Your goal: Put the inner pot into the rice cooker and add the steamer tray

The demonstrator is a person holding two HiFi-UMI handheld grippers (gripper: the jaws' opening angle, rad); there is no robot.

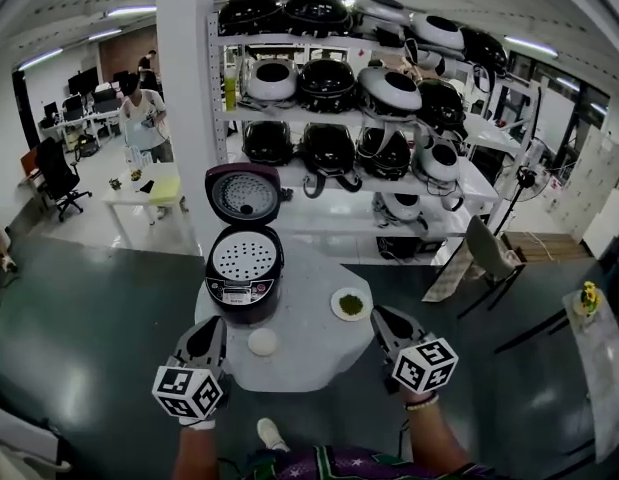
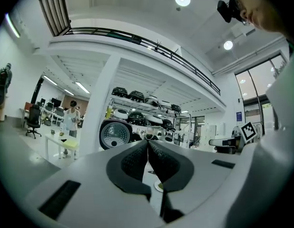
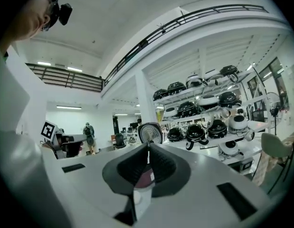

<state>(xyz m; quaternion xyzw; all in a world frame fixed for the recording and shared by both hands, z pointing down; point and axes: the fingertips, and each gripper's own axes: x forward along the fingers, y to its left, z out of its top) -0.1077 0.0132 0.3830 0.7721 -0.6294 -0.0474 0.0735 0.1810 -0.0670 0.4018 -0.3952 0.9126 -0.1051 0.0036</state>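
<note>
Only the head view looks down into the rice cooker (image 1: pixel 239 293), where the white perforated steamer tray (image 1: pixel 245 258) sits in its mouth, the lid (image 1: pixel 243 194) standing open behind. Nearer the person than the cooker, left gripper (image 1: pixel 211 328) and right gripper (image 1: pixel 381 318) hover, each with jaws pressed together on nothing; their own views catch only that lid.

White grippers (image 1: pixel 211 320) (image 1: pixel 379 313), checkered marker cubes (image 1: pixel 189 393) (image 1: pixel 426 364), patterned shirt (image 1: pixel 329 463)
</note>
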